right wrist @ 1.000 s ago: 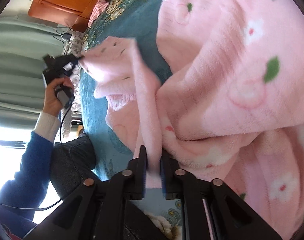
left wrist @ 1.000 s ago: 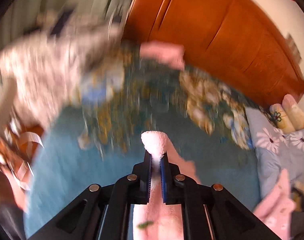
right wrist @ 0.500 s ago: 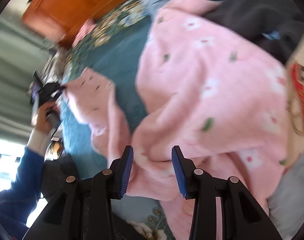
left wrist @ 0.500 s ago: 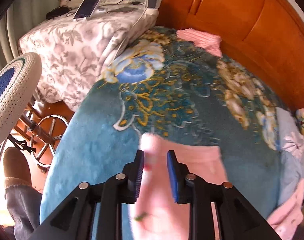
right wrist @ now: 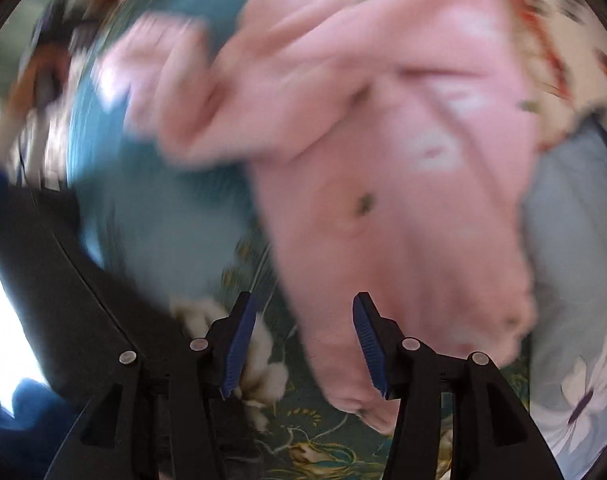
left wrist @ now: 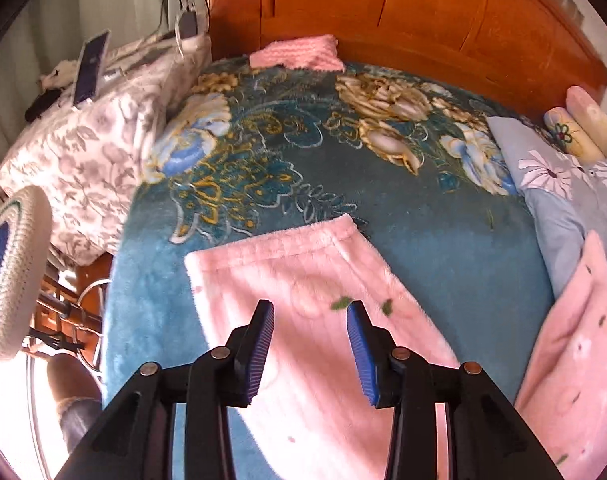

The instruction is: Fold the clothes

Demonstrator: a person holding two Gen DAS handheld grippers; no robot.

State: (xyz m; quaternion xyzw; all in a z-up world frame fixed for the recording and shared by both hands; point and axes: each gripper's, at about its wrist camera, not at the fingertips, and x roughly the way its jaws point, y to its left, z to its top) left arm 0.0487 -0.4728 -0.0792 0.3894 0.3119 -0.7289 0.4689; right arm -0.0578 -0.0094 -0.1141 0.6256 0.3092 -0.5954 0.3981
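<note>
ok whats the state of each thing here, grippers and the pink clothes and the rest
left gripper: open, empty, over the pink garment
right gripper: open, empty
pink garment: one part spread flat on the blanket, the rest bunched
blue floral blanket: spread over the bed
small pink knit cloth: lying by the headboard
phone: propped up tilted, screen dark

both hand-held grippers, left (left wrist: 309,342) and right (right wrist: 303,344), have let go and spread wide; the pink fleece garment (left wrist: 303,280) now lies flat on the bed (left wrist: 403,216), its near end released.
</note>
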